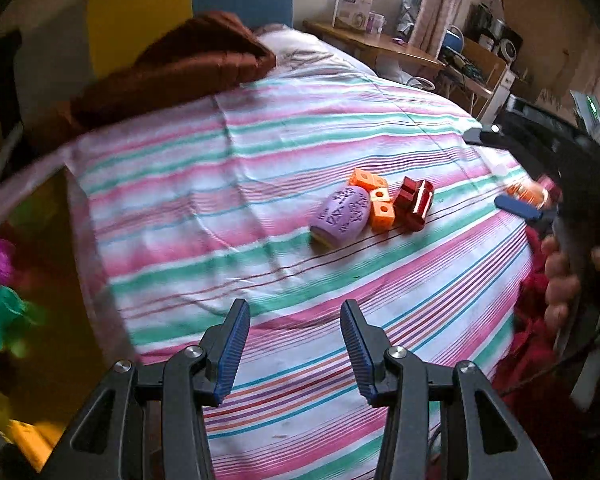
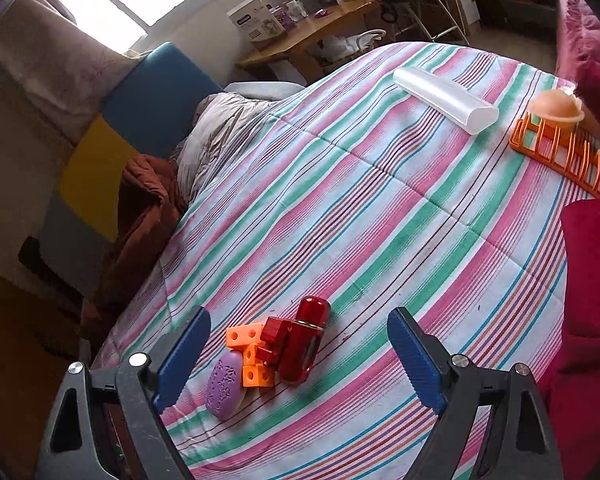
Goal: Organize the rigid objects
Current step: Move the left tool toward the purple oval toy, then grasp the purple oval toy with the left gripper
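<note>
With both tools empty, the right tool (image 2: 298, 364) spread wide just short of the purple oval piece (image 2: 224, 388), orange blocks (image 2: 252, 356) and red case (image 2: 300, 344) clustered on the bed (image 2: 380, 220), and the left tool (image 1: 295, 350) half-spread well back, the step looks like an approach, next calling for straddling 1 piece.

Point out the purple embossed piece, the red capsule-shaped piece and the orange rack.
purple embossed piece (image 2: 225, 386), right wrist view, on its patterned top face.
red capsule-shaped piece (image 2: 305, 338), right wrist view, mid-body.
orange rack (image 2: 560, 152), right wrist view, on its near rail.
</note>
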### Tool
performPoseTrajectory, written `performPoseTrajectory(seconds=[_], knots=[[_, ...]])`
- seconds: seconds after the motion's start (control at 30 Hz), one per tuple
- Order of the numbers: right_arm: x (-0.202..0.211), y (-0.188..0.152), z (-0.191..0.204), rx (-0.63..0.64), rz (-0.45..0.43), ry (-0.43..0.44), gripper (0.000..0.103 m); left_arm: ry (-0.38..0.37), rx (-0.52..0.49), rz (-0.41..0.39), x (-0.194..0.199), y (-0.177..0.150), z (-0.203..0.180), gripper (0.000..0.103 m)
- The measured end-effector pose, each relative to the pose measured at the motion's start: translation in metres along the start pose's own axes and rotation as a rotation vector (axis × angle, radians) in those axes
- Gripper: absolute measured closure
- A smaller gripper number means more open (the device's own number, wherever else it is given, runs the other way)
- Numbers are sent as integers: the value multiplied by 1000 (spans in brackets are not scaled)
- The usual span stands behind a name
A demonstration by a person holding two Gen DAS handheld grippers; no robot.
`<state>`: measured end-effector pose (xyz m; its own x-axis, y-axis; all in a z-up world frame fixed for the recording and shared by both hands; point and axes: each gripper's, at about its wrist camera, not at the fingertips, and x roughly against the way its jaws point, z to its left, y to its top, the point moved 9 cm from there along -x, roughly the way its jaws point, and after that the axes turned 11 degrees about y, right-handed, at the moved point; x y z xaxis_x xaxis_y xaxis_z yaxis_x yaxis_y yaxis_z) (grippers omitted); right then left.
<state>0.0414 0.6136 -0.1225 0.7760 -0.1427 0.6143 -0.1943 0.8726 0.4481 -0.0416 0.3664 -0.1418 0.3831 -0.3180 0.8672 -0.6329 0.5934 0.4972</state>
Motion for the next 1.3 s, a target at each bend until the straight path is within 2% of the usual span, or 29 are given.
performPoseTrajectory(seconds=[0.17, 0.43, 0.7, 0.83, 1.03, 1.13, 1.3], knots=[[-1, -1, -3, -13, 6, -1, 12, -48, 30, 20, -9, 11, -10, 56], [-4, -3, -4, -36, 22, 14, 12, -20, -39, 30, -29, 25, -22, 56], [-7, -4, -3, -43, 42, 26, 12, -6, -225, 19, -50, 46, -51, 56], [-9, -4, -3, -51, 46, 30, 11, -22, -272, 26, -62, 55, -62, 56], [-11, -6, -5, -63, 53, 35, 10, -9, -331, 40, -87, 67, -72, 54], [-12, -6, -5, -61, 56, 31, 10, -35, -290, 84, -103, 68, -73, 55], [-14, -7, -7, -51, 61, 15, 10, -44, -230, 26, -96, 60, -66, 57]])
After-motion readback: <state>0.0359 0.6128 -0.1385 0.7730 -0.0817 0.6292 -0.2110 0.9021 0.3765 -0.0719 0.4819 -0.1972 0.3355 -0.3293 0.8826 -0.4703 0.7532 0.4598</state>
